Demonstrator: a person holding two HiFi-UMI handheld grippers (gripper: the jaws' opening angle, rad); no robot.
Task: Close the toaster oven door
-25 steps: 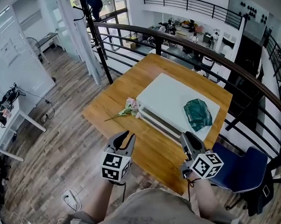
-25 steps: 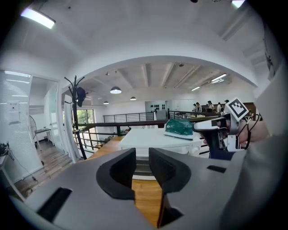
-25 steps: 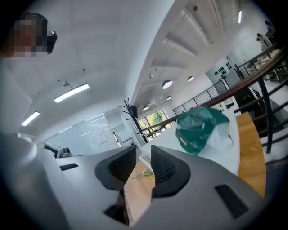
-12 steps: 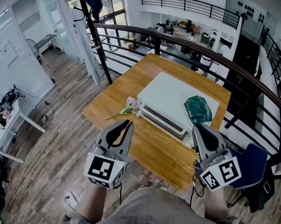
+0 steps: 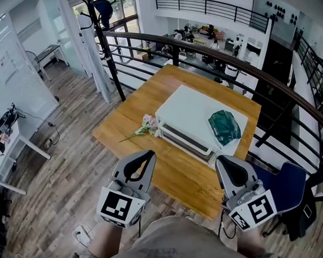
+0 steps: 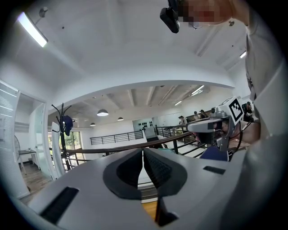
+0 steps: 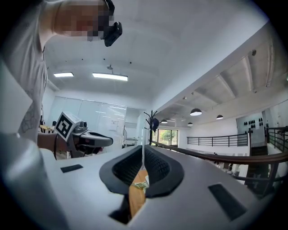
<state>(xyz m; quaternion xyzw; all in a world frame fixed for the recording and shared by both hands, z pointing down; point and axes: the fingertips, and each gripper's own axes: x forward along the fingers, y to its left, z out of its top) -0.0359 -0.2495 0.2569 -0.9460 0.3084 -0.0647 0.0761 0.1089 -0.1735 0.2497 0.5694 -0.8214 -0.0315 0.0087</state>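
Our left gripper (image 5: pixel 148 154) and right gripper (image 5: pixel 223 160), jaws just pressed together on nothing, hover near the white toaster oven (image 5: pixel 195 114) on the wooden table (image 5: pixel 126 127); its stiff hinged door (image 5: pixel 186 141) likely swings lightly, best pushed at its free edge.

Bare tabletop (image 5: pixel 171 171) before toaster oven (image 5: pixel 195 114), flowers (image 5: pixel 147 124) beside its corner
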